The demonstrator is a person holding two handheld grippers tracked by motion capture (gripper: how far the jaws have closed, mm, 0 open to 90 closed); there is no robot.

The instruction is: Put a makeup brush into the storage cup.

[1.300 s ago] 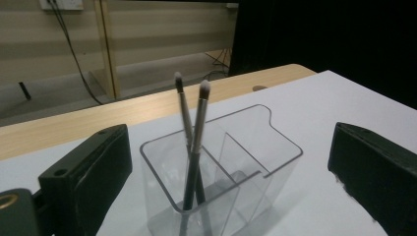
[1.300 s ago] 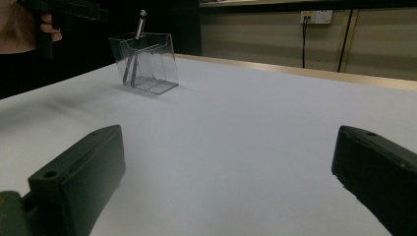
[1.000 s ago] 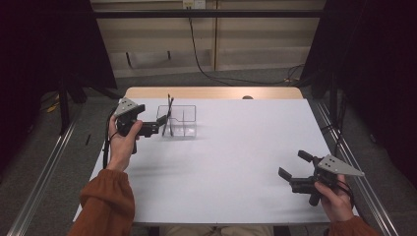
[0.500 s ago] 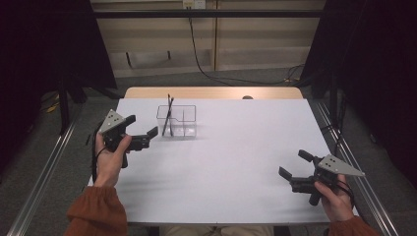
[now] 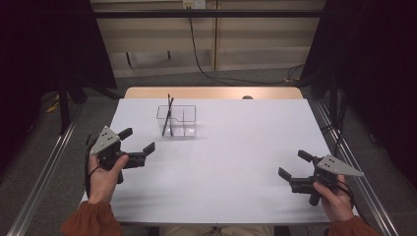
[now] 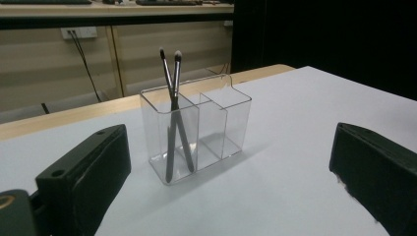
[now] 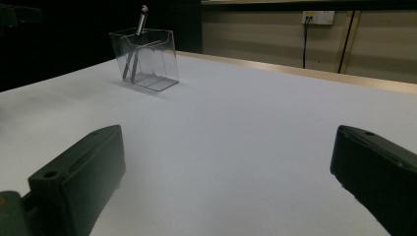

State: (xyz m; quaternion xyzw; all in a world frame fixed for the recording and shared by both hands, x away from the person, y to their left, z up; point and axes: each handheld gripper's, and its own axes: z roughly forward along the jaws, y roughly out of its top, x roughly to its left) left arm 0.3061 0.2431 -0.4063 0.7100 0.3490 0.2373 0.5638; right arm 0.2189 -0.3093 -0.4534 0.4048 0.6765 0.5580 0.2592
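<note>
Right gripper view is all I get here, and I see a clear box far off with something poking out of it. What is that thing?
Observer: The left gripper view shows it up close: two slim makeup brushes, crossed, bristle tips up.
Operator: Is the box just one open tub?
Observer: No. The clear organizer is split into compartments, and both brushes stand in the same end one; the others look empty.
Operator: Where is the other hand's tool?
Observer: In the high view, the left gripper is over the table's left side, short of the organizer, jaws apart and holding nothing.
Operator: And mine?
Observer: The right gripper sits near the table's right front corner, jaws apart too.
</note>
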